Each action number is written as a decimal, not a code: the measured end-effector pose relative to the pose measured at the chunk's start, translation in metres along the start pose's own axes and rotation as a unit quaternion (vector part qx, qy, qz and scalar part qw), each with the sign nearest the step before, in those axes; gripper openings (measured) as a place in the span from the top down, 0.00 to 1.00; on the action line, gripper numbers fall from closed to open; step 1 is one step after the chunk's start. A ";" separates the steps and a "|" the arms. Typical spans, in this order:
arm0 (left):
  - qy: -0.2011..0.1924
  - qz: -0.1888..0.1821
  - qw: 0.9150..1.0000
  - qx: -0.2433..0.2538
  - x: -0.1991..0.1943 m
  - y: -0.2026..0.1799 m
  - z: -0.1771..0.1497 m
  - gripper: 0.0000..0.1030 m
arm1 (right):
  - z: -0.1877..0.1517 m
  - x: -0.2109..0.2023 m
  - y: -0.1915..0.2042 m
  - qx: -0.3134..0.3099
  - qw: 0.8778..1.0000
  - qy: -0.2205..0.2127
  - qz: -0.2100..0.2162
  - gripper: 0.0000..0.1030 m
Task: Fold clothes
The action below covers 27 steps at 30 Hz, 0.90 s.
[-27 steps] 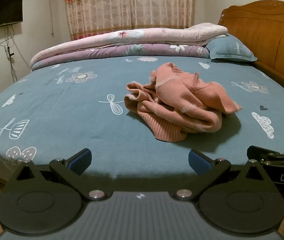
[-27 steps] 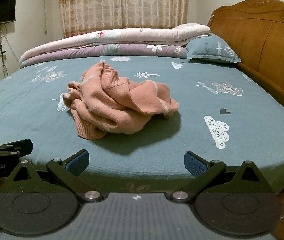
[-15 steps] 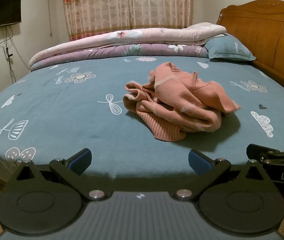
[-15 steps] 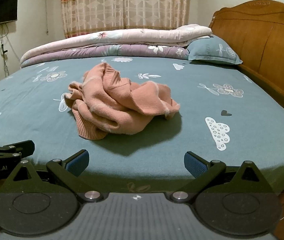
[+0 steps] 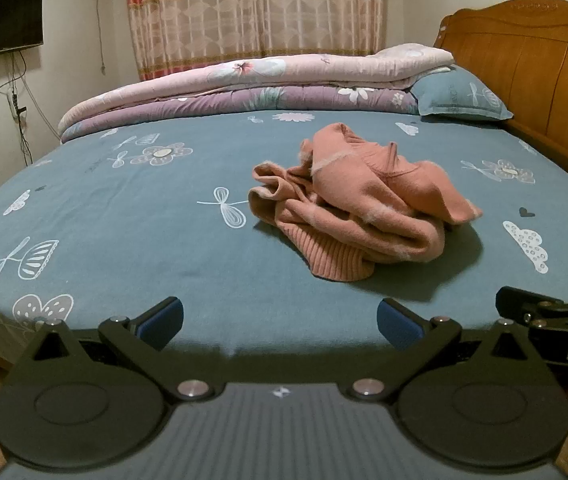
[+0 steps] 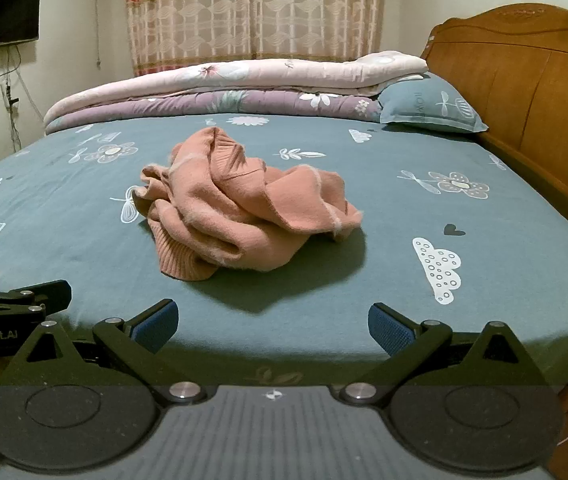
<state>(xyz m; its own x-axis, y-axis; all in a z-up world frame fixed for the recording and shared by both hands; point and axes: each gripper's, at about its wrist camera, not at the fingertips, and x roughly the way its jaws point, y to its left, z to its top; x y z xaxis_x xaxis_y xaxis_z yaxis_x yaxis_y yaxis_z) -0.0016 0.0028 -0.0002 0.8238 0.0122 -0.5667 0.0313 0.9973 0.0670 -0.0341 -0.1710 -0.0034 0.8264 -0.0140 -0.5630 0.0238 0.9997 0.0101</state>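
Note:
A crumpled salmon-pink sweater [image 5: 360, 208] lies in a heap in the middle of the bed [image 5: 124, 216], its ribbed hem toward me. It also shows in the right wrist view [image 6: 240, 208]. My left gripper [image 5: 280, 322] is open and empty at the bed's near edge, short of the sweater and to its left. My right gripper [image 6: 272, 324] is open and empty at the near edge, in front of the sweater. Each gripper shows at the edge of the other's view.
The bed [image 6: 484, 264] has a blue-grey patterned sheet. Folded pink and purple quilts [image 5: 252, 84] and a pillow [image 5: 460, 96] lie at the far end. A wooden headboard [image 6: 544, 92] runs along the right. A wall TV [image 5: 2, 22] and curtains [image 5: 256, 12] are behind.
Both grippers have moved slightly closer to the bed and sweater; the right view has shifted a little. Both stay open. The sweater has not moved.

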 end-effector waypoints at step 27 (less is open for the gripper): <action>0.007 -0.009 1.000 0.003 0.003 -0.001 -0.003 0.01 | -0.005 0.000 0.002 -0.001 1.000 0.001 0.010 0.00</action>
<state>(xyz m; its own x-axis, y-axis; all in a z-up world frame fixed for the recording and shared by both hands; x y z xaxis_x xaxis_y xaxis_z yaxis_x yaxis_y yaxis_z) -0.0013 0.0017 -0.0043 0.8156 -0.0051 -0.5787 0.0495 0.9969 0.0611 -0.0369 -0.1686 -0.0071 0.8259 0.0062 -0.5637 0.0056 0.9998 0.0191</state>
